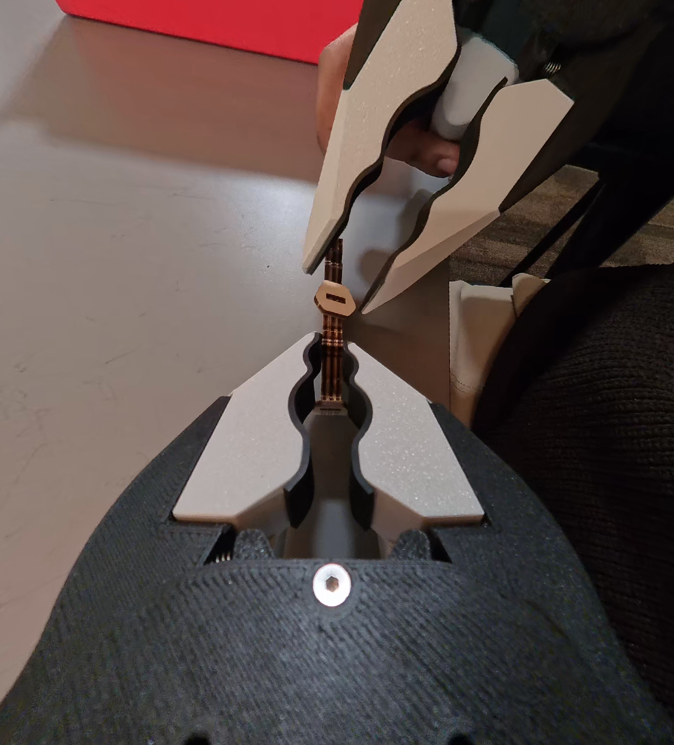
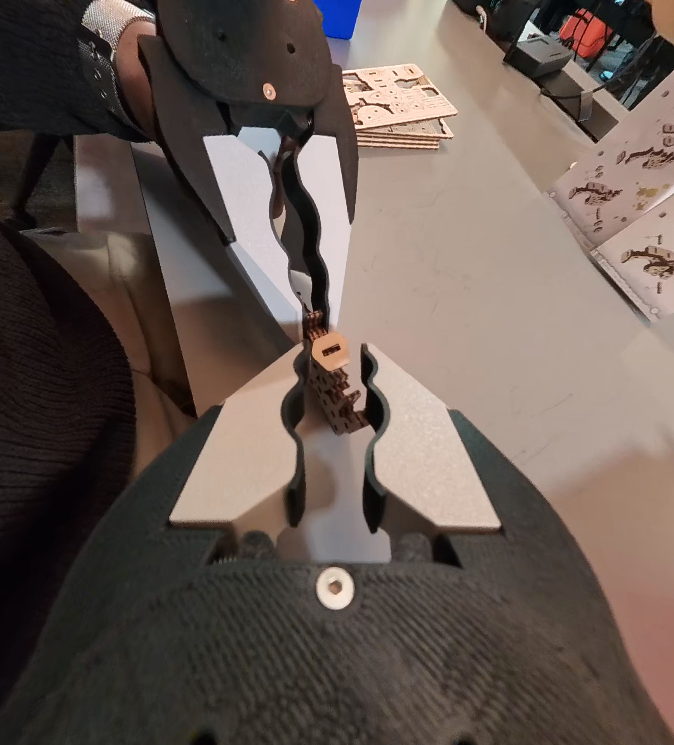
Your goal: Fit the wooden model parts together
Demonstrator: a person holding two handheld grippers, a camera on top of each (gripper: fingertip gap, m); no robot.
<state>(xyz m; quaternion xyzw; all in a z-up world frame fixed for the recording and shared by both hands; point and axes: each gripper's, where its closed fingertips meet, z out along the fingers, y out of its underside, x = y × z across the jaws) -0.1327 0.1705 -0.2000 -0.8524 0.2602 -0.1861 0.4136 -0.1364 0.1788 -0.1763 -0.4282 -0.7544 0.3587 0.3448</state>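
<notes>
The left gripper (image 1: 330, 342) clamps the layered wooden strip (image 1: 332, 363), a small slotted piece (image 1: 334, 302) already sits on it, and the right gripper (image 2: 329, 350) stands open around it, with uncut sheets (image 2: 400, 105) waiting beyond.

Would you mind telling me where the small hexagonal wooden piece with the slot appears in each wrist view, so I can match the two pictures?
Left wrist view: the hexagonal wooden piece sits just above centre, on the layered wooden assembly beyond the left gripper.
Right wrist view: the piece is at centre, near the right gripper fingertips.
Shared landmark: the grey table.
</notes>
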